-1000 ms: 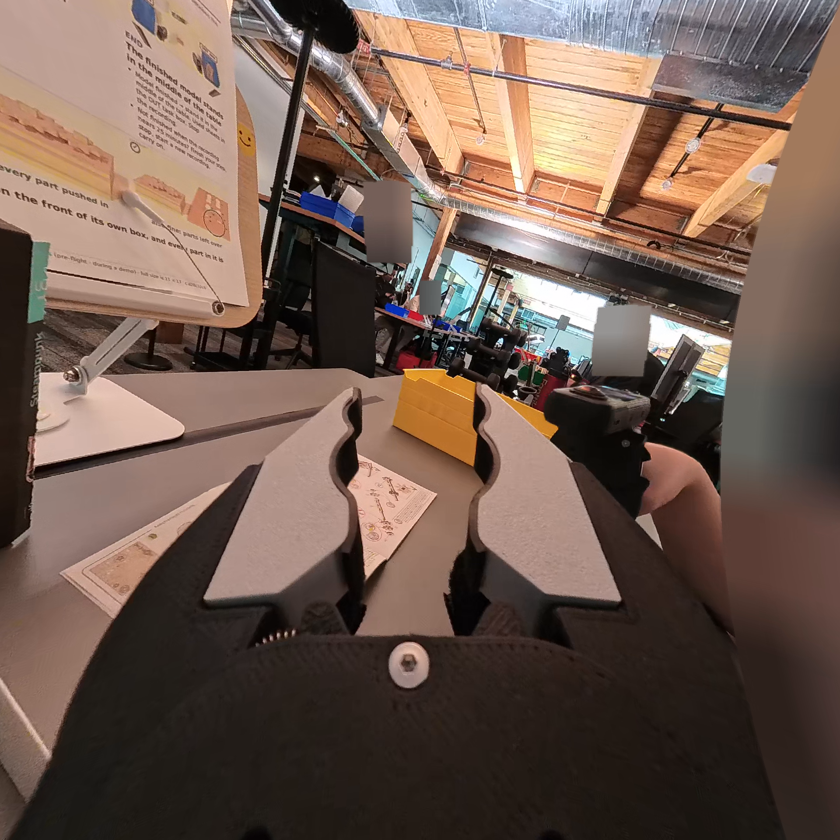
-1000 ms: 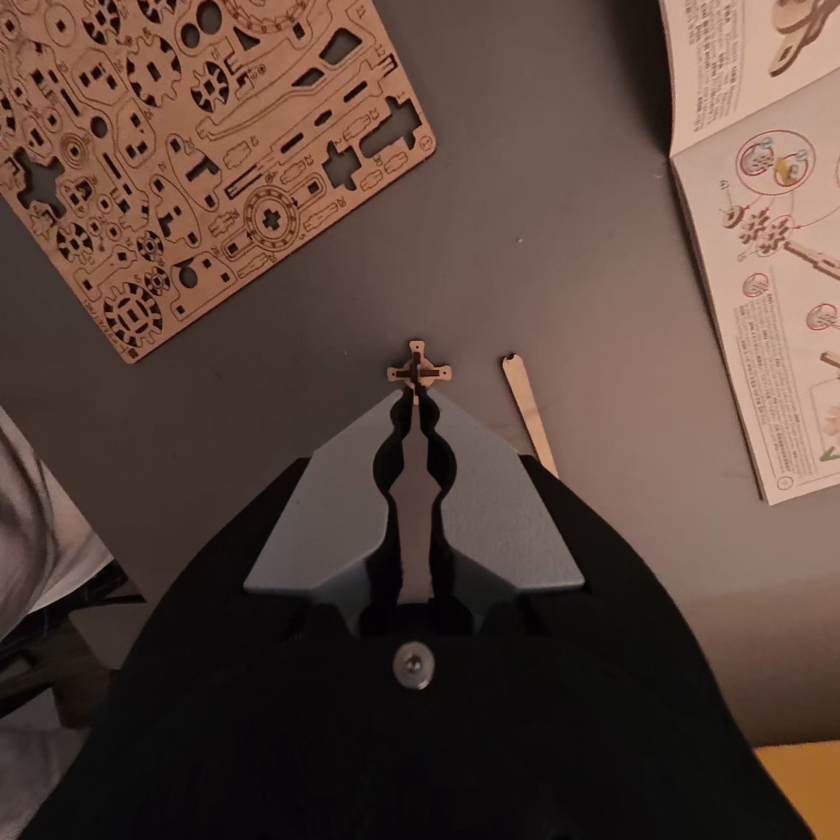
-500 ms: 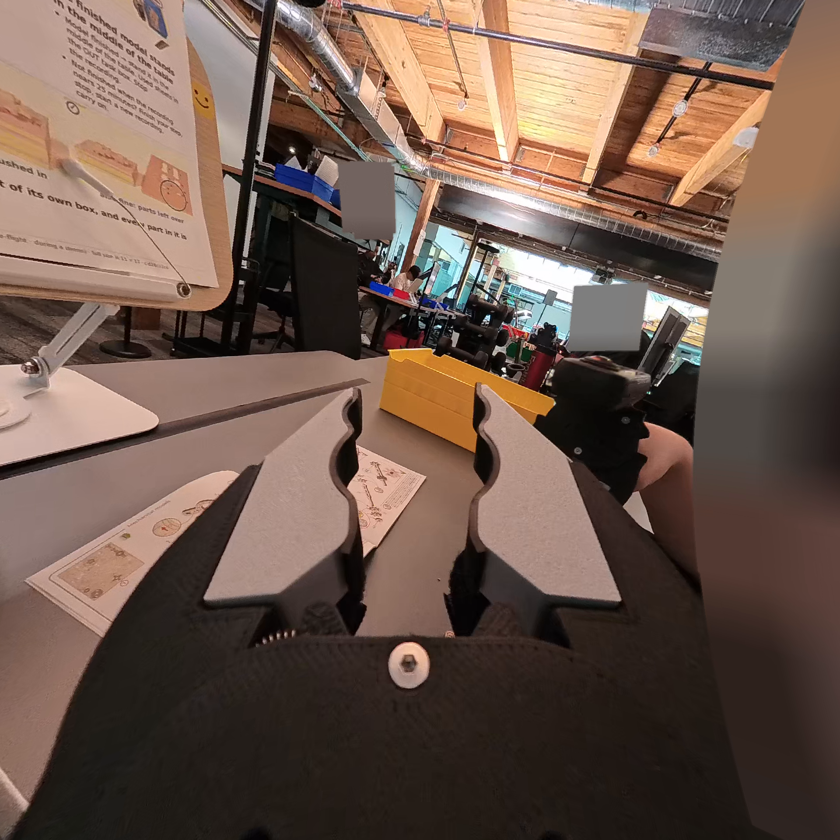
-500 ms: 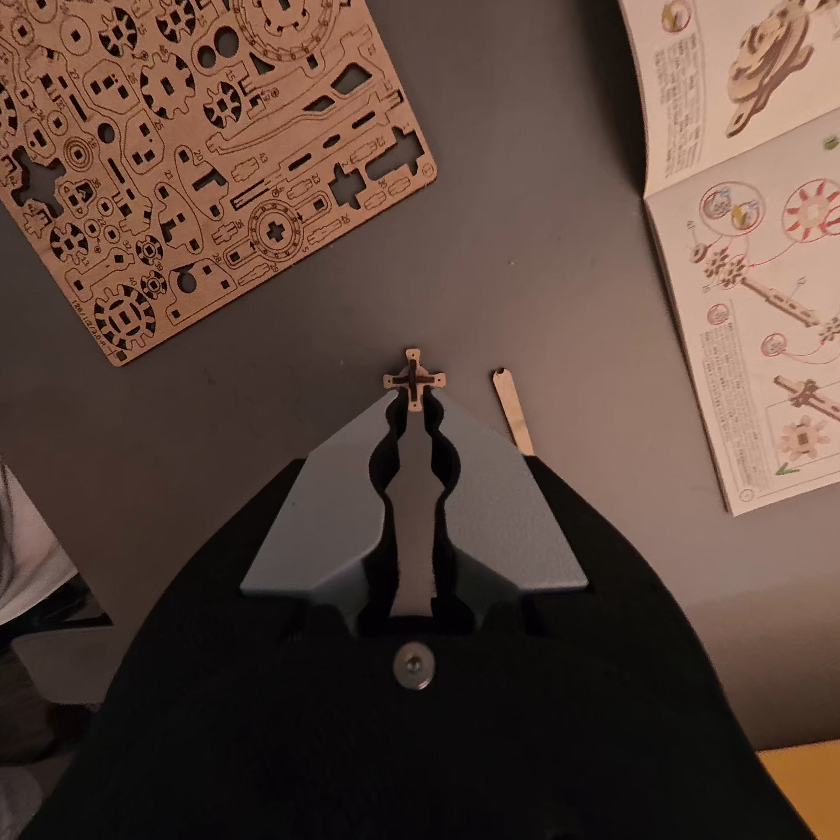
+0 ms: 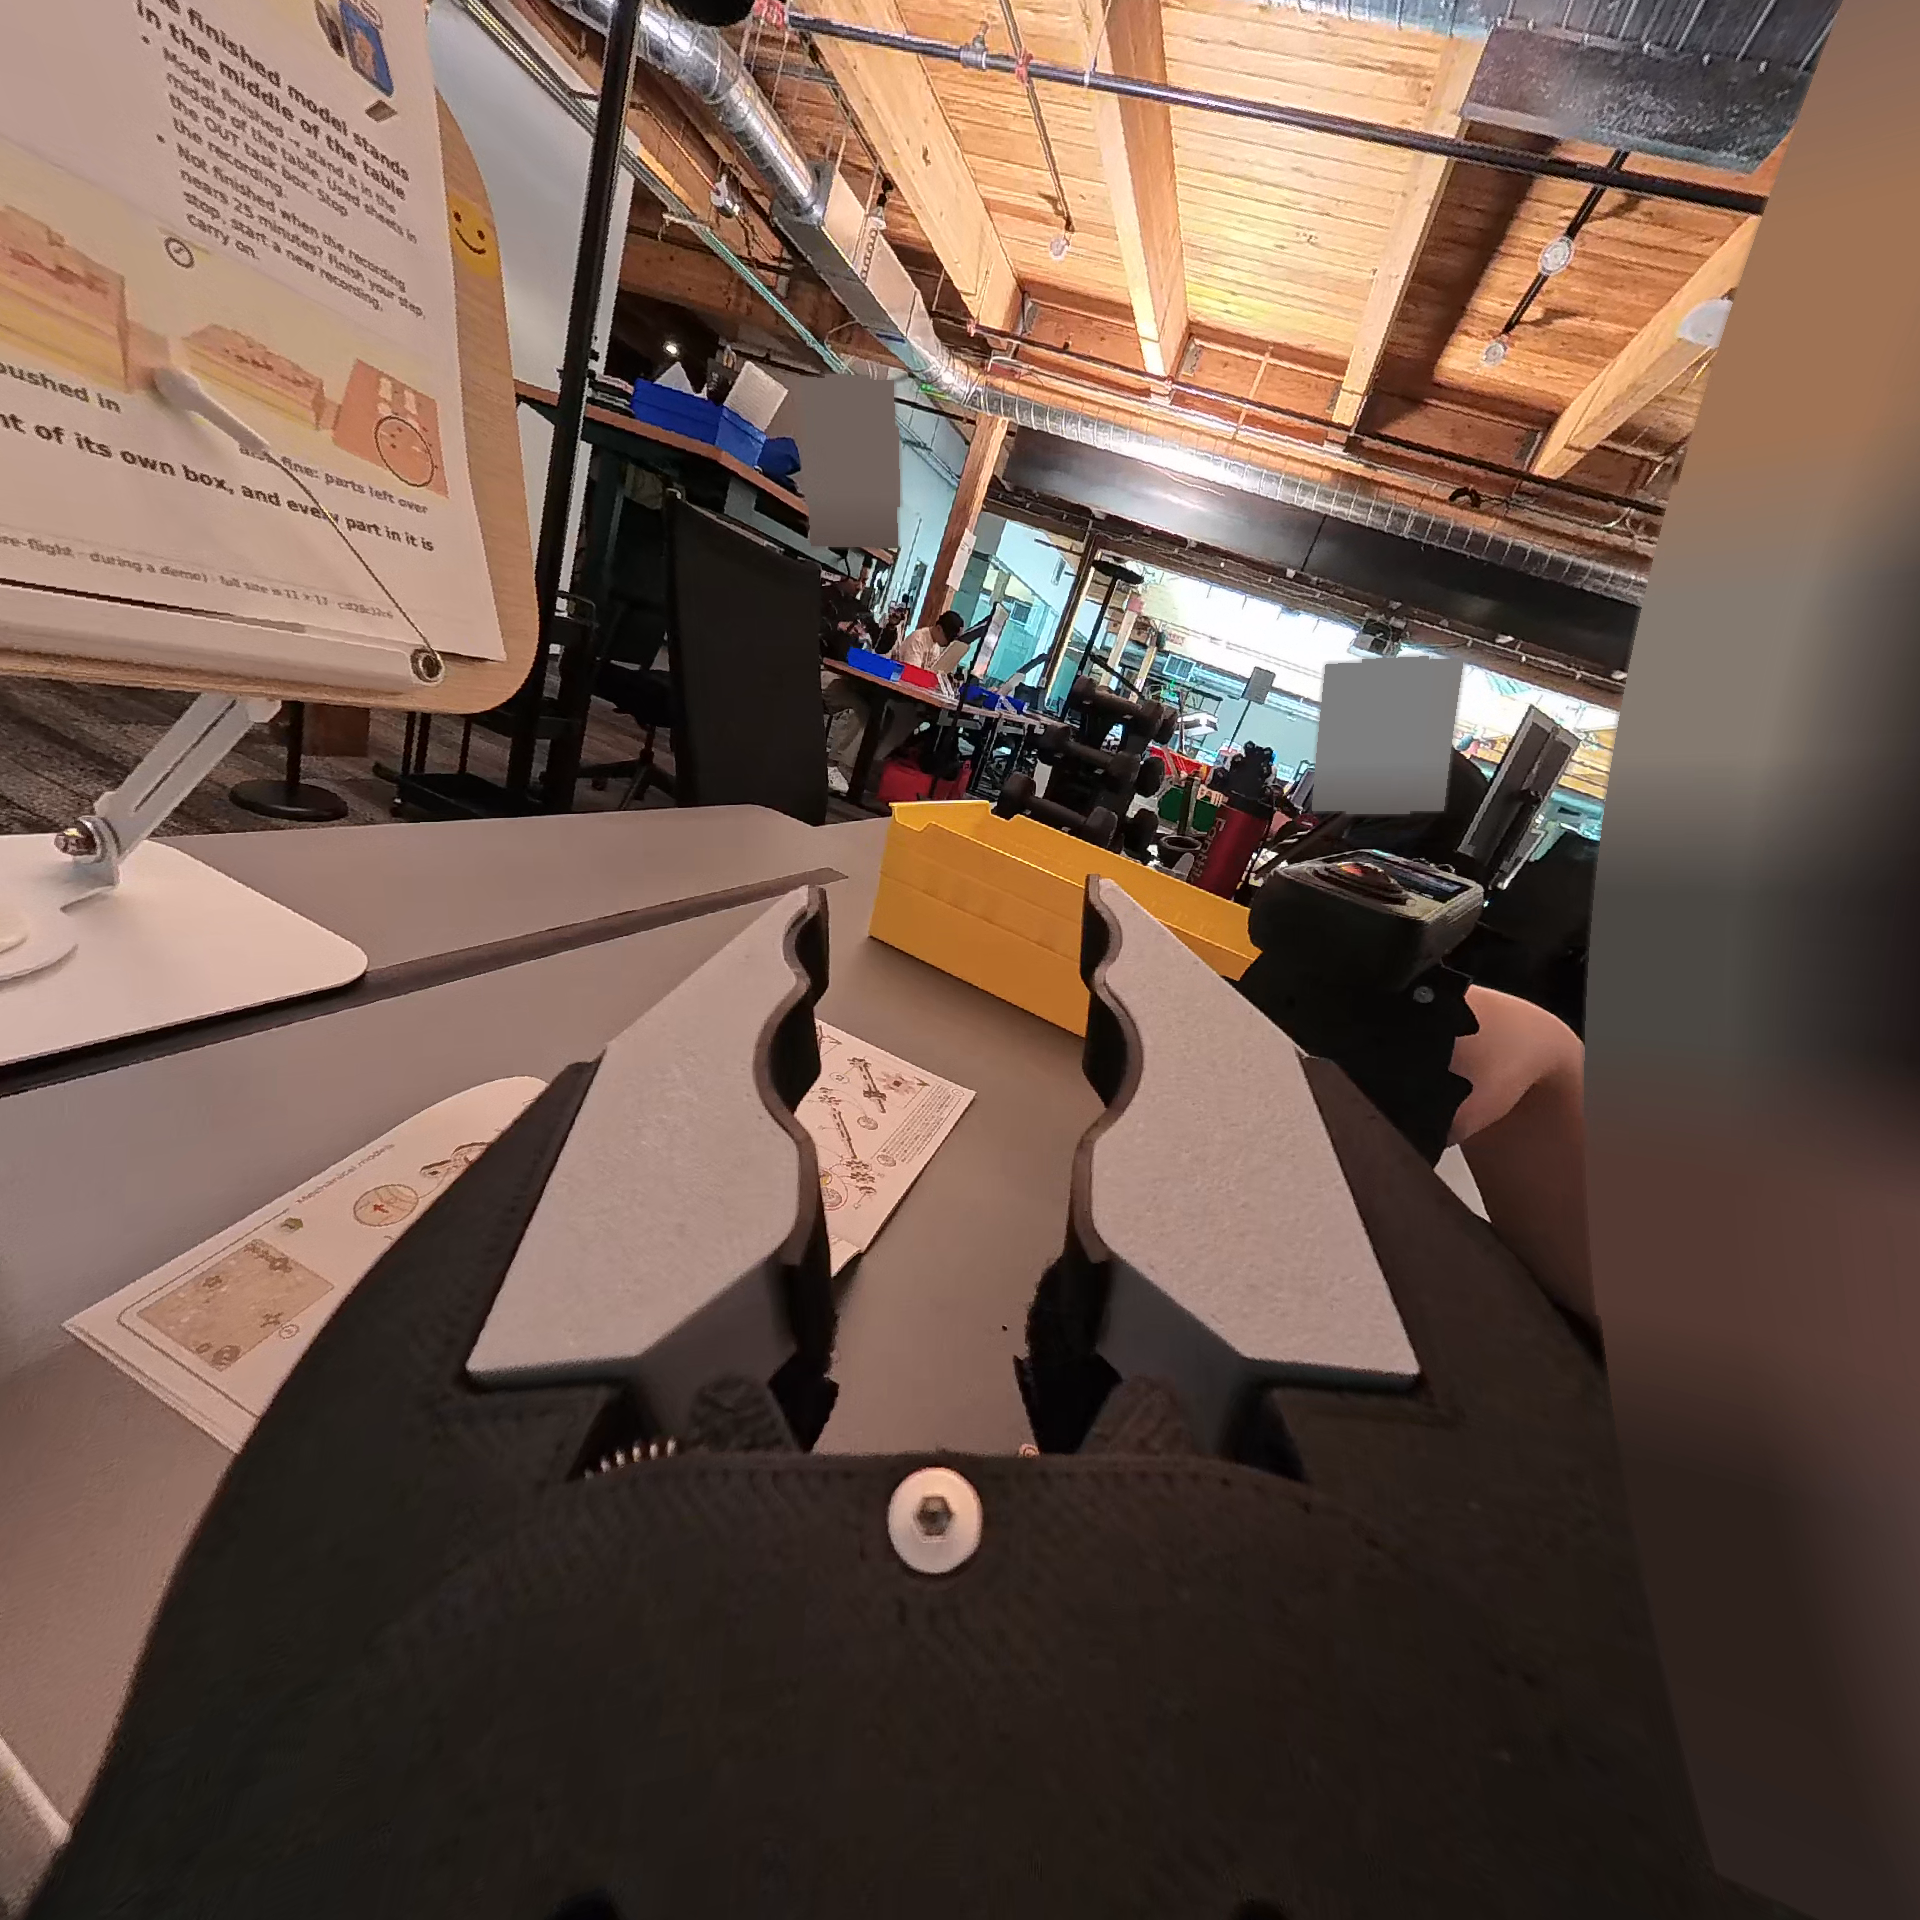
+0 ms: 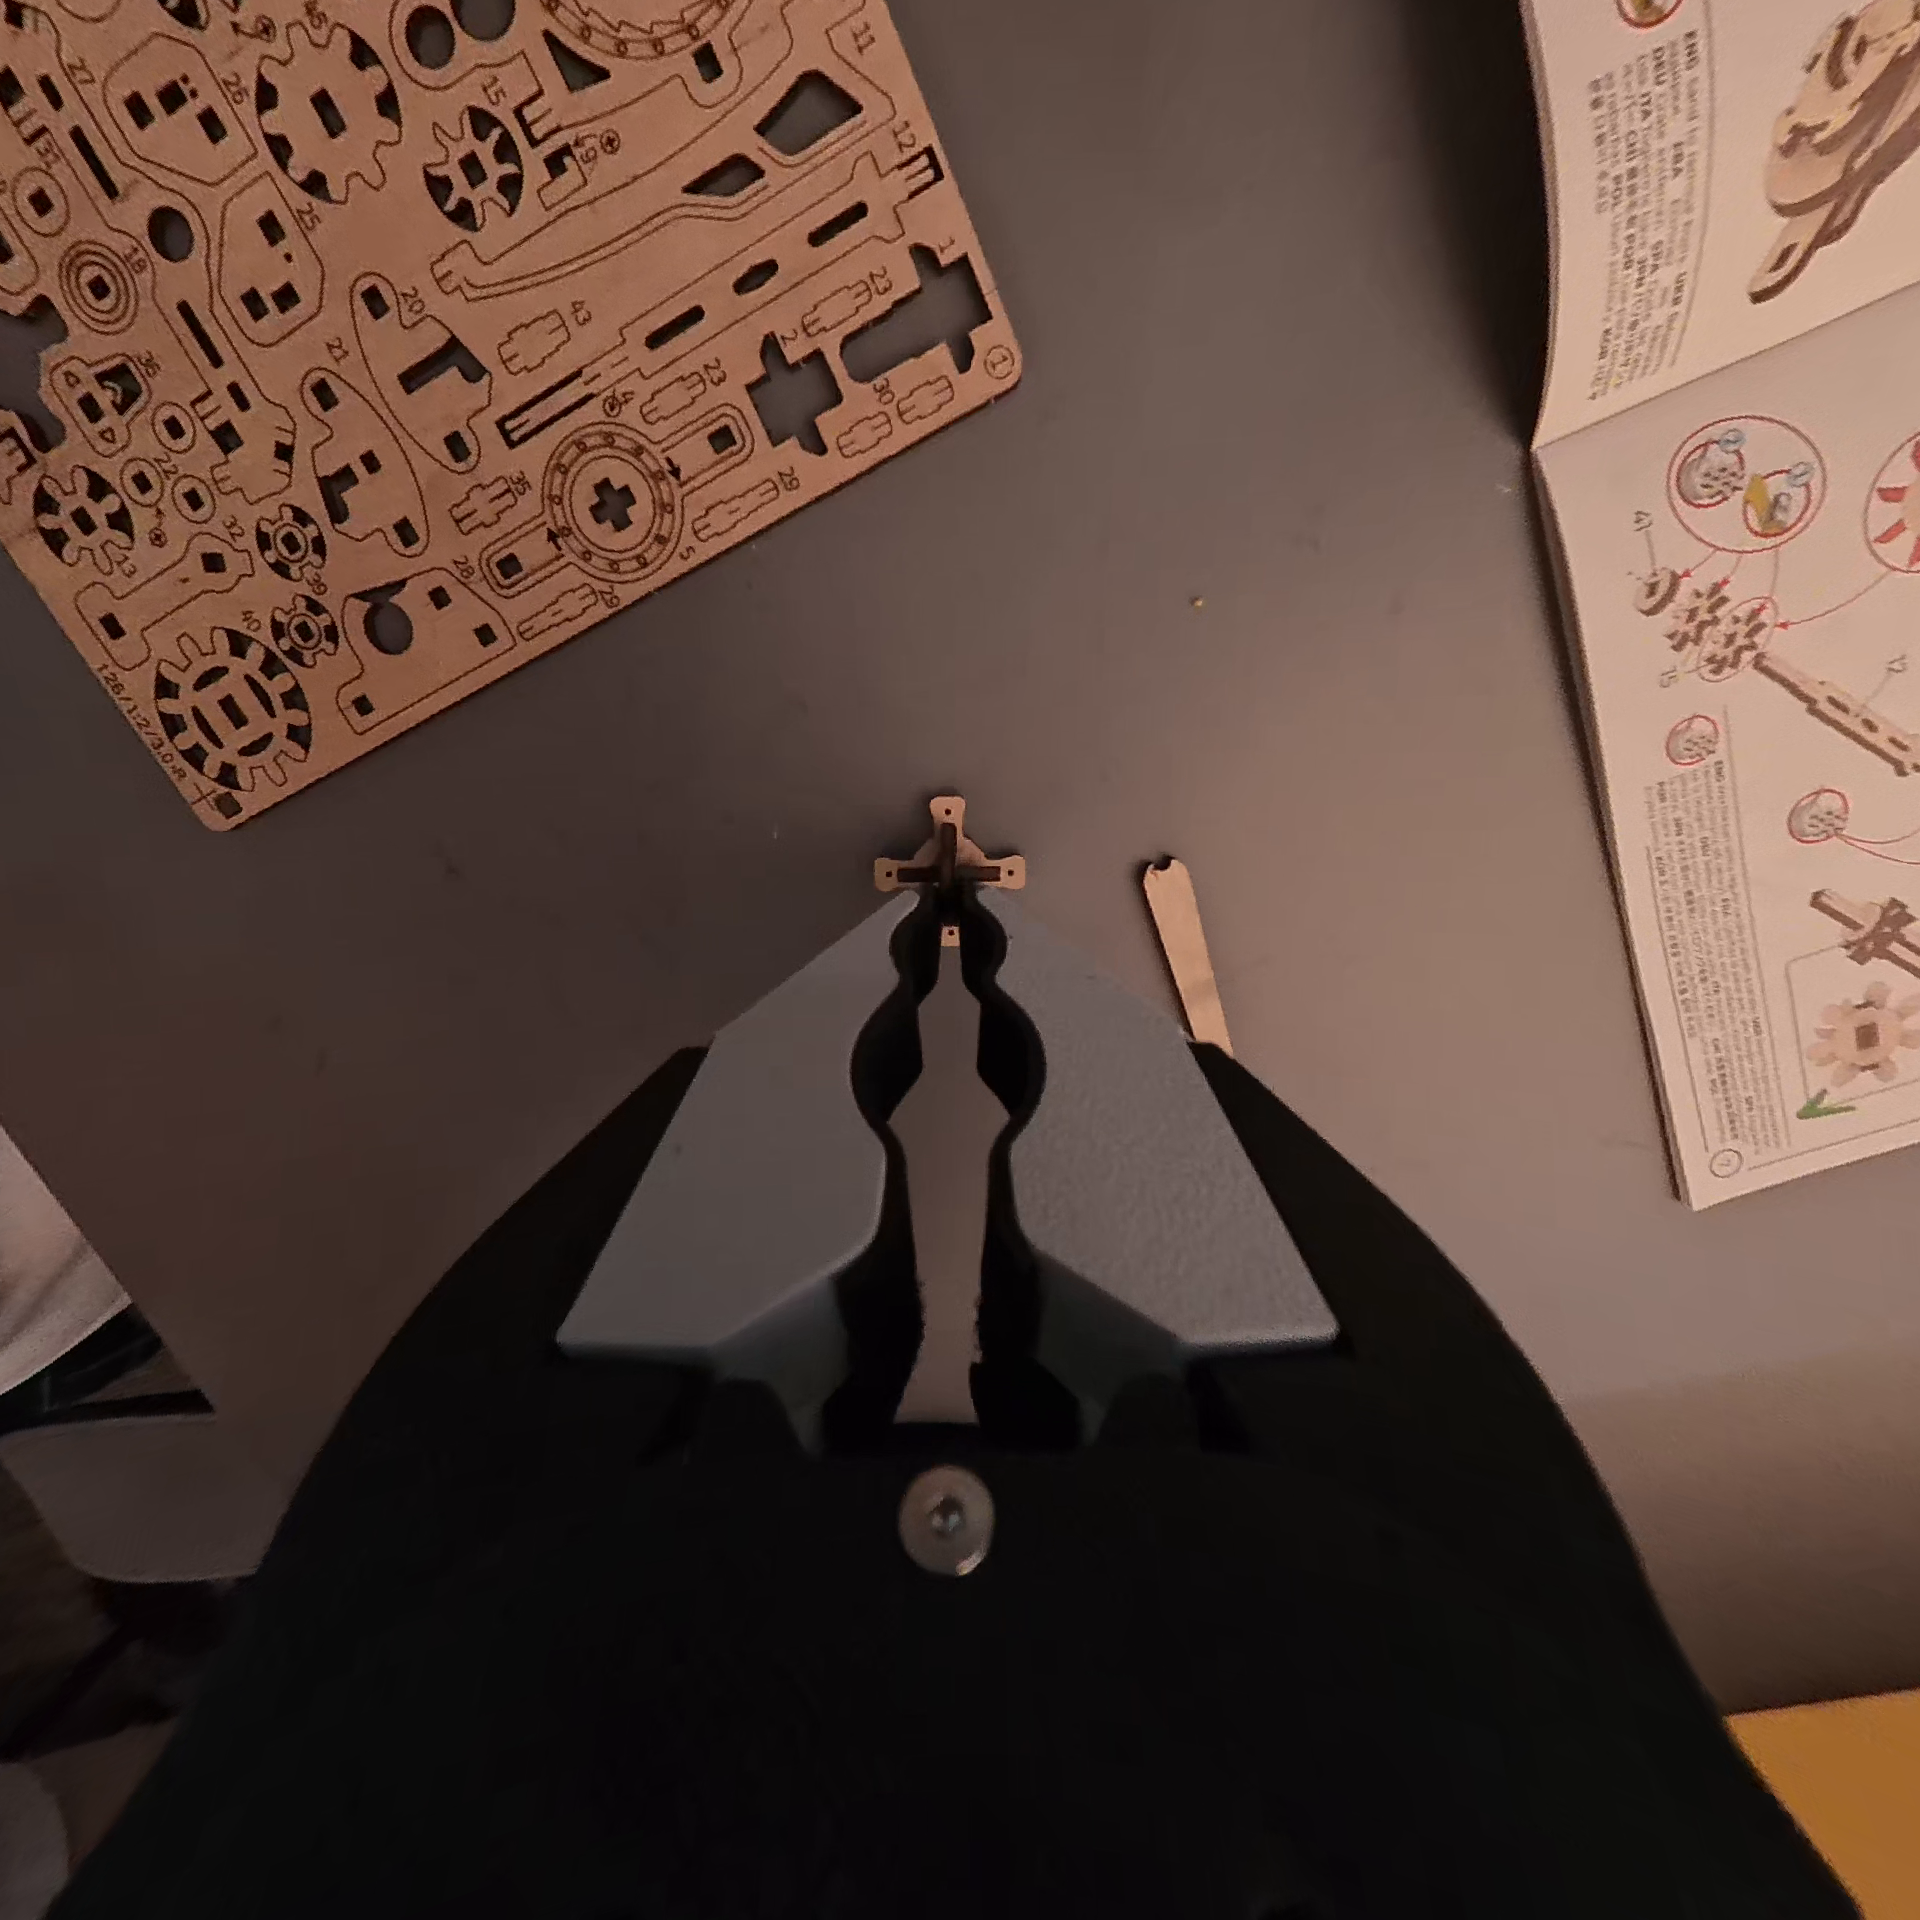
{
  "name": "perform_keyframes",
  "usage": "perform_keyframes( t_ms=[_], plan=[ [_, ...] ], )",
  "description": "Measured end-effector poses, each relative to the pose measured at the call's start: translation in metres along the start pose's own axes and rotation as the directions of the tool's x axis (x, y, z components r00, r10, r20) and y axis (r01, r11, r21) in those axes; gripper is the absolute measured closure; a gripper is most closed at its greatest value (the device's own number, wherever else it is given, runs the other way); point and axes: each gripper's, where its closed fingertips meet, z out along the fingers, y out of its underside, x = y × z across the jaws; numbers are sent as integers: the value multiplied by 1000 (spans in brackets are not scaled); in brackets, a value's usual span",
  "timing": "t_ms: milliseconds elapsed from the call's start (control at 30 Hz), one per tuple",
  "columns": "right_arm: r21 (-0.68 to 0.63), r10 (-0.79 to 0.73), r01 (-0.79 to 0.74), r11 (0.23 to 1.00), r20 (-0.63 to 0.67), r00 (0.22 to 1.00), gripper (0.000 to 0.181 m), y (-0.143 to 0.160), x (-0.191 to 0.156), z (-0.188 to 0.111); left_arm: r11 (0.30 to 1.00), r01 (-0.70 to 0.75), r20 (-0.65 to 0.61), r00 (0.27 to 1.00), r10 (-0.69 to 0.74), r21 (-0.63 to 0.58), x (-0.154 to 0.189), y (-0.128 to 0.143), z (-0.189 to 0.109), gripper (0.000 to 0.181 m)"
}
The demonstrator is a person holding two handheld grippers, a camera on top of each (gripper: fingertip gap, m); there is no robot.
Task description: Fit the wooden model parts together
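In the right wrist view my right gripper [image 6: 948,909] points down at the grey table and is shut on a small cross-shaped wooden assembly [image 6: 948,864], which sticks out past the fingertips. A flat wooden stick [image 6: 1184,951] lies on the table just right of the fingers. The laser-cut wooden parts sheet [image 6: 416,364] lies at the upper left. In the left wrist view my left gripper [image 5: 951,914] is open and empty, held low over the table. The right gripper's black body [image 5: 1361,966] and a hand show at its right.
An open instruction booklet [image 6: 1756,623] lies at the right; it also shows under the left gripper [image 5: 894,1112]. A yellow bin [image 5: 997,914] stands behind it, its corner showing in the right wrist view [image 6: 1829,1808]. A white stand [image 5: 156,956] holds an instruction board [image 5: 229,312] at left.
The left gripper's view has swung slightly, so the board and stand shifted in frame. The right gripper moved closer to the table, still holding the cross-shaped assembly; the booklet slid toward the right edge.
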Motion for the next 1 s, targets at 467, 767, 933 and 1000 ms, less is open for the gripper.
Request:
perform_keyframes(
  t_ms=[467, 767, 933, 1000],
  plan=[
    [72, 15, -17, 997, 25, 1000, 179, 1, -1, 0, 1000, 2, 12, 1000, -2, 7, -3, -1, -2, 135],
    [80, 11, -11, 997, 2, 1000, 179, 2, -1, 1, 1000, 3, 10, 1000, -3, 8, -2, -1, -1, 134],
    [40, -7, 8, 999, -10, 1000, 179, 2, -1, 1, 1000, 5, 12, 1000, -5, 9, -2, -1, -1, 134],
    [47, -1, 2, 999, -2, 1000, 179, 3, -1, 1, 1000, 4, 14, 1000, -4, 11, -1, -1, -1, 134]
  ],
)
